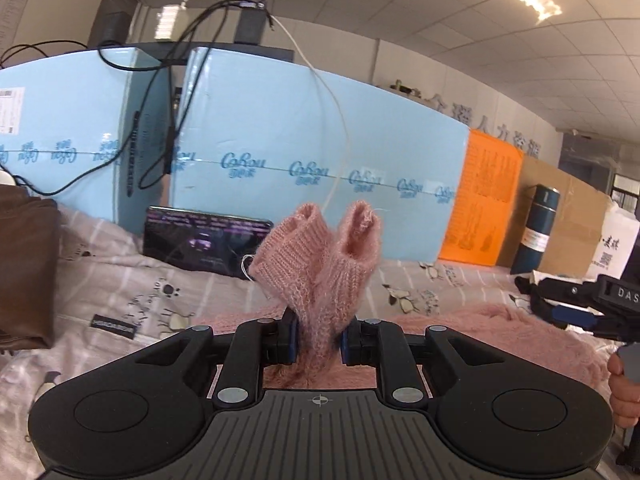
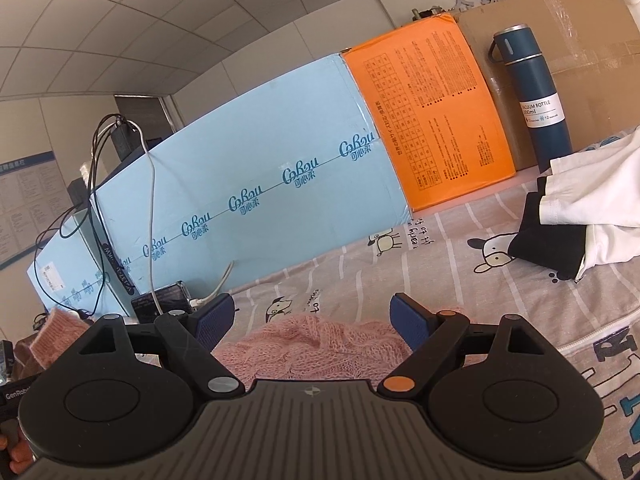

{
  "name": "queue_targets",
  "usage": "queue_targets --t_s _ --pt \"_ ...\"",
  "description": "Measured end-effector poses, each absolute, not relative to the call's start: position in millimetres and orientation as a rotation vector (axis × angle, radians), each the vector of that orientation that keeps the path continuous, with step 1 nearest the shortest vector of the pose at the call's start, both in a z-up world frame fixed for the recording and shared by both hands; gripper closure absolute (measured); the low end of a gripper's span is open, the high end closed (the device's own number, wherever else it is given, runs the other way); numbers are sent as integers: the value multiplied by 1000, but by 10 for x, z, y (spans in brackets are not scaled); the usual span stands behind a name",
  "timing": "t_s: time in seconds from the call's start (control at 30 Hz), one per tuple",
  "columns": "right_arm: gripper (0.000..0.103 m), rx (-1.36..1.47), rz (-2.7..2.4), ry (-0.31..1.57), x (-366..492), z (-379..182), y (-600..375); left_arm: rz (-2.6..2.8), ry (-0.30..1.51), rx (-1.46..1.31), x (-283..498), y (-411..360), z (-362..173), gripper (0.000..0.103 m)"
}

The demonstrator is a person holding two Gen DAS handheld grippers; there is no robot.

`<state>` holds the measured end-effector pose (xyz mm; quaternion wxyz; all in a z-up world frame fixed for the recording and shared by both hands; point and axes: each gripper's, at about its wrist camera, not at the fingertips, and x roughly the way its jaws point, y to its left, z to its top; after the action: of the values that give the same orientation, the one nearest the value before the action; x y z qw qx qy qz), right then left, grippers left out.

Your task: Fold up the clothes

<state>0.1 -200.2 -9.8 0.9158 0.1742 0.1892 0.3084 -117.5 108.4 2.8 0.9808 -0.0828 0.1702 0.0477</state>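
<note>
Left gripper [image 1: 319,339]: we had its jaws clamped on both pink sweater [image 1: 320,264] cuffs, which stood up between them | Right gripper [image 2: 312,320]: we held its jaws wide apart, sweater body lying between and below them, untouched

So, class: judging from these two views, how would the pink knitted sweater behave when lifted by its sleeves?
Probably floppy: the pink sweater sags on the bedsheet while its sleeve cuffs bunch up between the left gripper fingers. Likely light, as the knit looks loose and airy. It may snag or stretch, since stray threads show at the cuffs.
</note>
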Motion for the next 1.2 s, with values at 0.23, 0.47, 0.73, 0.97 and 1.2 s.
queue_targets --t_s 0.23,0.47,0.73,0.97,1.2 --pt "19 336 648 389 -30 -102 -1968 -2 382 -105 -1125 743 -112 13" --pt "19 322 658 386 -54 -107 -1946 -172 496 -461 -1005 959 -244 3" --pt "19 323 669 380 -80 -105 -1948 -215 474 -964 -1475 1350 -208 3" --pt "19 316 680 369 -123 -101 -1936 -3 606 -1127 -1659 1465 -445 2" --pt "19 325 666 376 -104 -122 -1944 104 475 -1033 -1085 1445 -449 0"
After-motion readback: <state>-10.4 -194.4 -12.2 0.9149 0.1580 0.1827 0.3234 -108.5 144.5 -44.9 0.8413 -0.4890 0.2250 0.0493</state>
